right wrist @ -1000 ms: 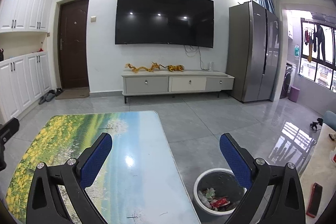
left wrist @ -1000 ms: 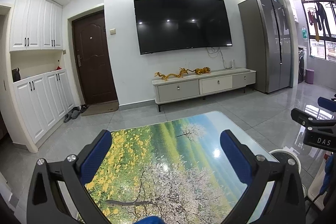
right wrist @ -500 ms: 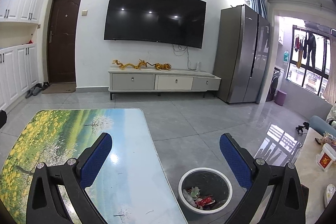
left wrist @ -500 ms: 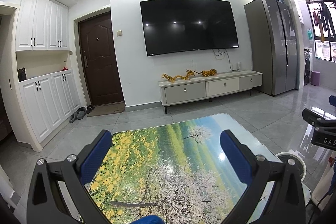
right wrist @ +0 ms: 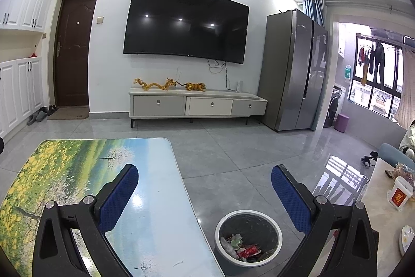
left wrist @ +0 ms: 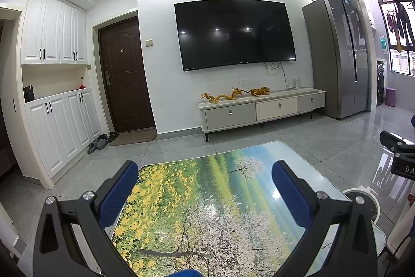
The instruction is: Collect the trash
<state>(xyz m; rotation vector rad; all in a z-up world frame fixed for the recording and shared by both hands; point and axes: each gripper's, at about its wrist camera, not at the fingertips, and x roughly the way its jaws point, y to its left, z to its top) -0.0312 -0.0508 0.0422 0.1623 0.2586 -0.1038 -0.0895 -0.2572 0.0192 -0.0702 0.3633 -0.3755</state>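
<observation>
A round white-rimmed trash bin (right wrist: pixel 248 239) stands on the floor right of the table, with red, green and white wrappers (right wrist: pixel 240 247) inside. My right gripper (right wrist: pixel 205 195) is open and empty above the table's right edge and the bin. My left gripper (left wrist: pixel 205 192) is open and empty above the picture-printed glass table (left wrist: pixel 207 199). I see no loose trash on the table's visible top. The bin's rim (left wrist: pixel 363 201) shows partly at the right of the left wrist view, and the right gripper's body (left wrist: pixel 399 155) is at that view's right edge.
A TV cabinet (right wrist: pixel 197 104) stands under a wall TV ahead, with a fridge (right wrist: pixel 295 69) to its right. White cupboards (left wrist: pixel 59 121) and a brown door are at the left. A second table (right wrist: pixel 386 207) with a red-and-white box stands at the right.
Both grippers stayed open and empty. Both views have swung right. In the right wrist view the bin has shifted towards the centre.
</observation>
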